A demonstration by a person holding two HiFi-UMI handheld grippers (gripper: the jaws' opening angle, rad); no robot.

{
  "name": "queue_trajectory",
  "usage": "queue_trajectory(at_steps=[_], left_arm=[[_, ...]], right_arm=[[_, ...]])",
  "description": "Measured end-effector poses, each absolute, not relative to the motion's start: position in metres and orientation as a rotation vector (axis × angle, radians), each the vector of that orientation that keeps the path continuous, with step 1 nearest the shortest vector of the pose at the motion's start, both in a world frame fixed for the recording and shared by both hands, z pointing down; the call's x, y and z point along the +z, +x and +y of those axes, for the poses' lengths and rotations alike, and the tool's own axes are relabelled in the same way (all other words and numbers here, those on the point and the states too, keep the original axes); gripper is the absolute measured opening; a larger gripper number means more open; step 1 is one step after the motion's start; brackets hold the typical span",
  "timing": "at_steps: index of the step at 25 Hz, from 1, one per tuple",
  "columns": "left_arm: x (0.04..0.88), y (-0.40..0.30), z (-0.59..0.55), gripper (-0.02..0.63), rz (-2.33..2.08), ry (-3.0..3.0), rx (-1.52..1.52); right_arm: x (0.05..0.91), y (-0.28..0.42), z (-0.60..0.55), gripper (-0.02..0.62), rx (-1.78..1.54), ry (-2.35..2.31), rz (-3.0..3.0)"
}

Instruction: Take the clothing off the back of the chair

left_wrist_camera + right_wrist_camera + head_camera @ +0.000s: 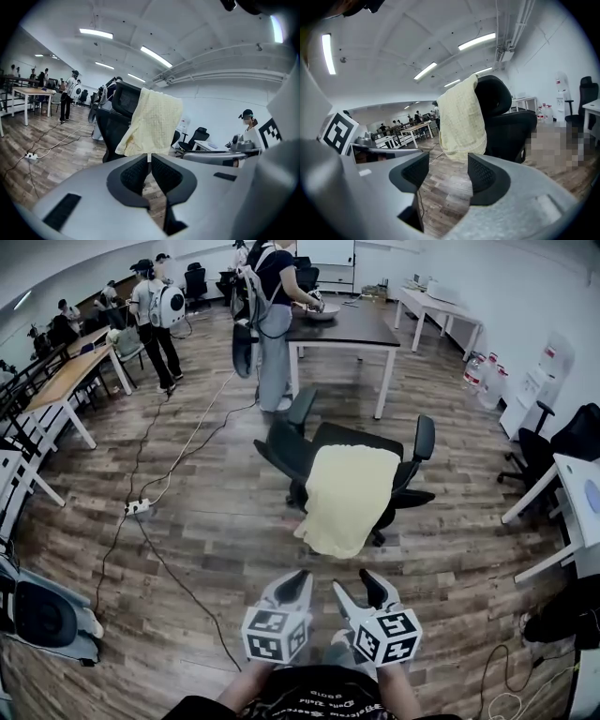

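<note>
Grey left gripper [300, 579], closed, beside right gripper [356, 583], parted — apparently short of clothing [349, 498].

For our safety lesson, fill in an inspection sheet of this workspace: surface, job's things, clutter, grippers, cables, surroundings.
Surface: wood-plank floor.
Job's things: yellow clothing draped over the back of the black chair.
Clutter: water bottles by the right wall.
Grippers: left gripper shut, empty; right gripper open, empty; both short of the chair.
Cables: cords and a power strip across the floor, left of the chair.
Surroundings: people at tables beyond the chair.
</note>
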State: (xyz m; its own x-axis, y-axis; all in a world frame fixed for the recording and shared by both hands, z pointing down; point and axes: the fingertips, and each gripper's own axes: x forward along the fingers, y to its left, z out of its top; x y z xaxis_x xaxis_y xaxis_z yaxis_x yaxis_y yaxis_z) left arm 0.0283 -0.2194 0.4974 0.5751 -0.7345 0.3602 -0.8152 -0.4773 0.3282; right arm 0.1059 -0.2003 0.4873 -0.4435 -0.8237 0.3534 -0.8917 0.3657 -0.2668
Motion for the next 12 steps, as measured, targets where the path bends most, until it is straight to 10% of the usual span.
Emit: queue_trajectory(at_steps=[12], left_arm=[[0.467, 0.026, -0.259, 0.26, -1.234, 2.371, 0.103]], right_arm=[[0.468, 0.127, -0.235, 0.352, 0.547, 1.591, -2.479]])
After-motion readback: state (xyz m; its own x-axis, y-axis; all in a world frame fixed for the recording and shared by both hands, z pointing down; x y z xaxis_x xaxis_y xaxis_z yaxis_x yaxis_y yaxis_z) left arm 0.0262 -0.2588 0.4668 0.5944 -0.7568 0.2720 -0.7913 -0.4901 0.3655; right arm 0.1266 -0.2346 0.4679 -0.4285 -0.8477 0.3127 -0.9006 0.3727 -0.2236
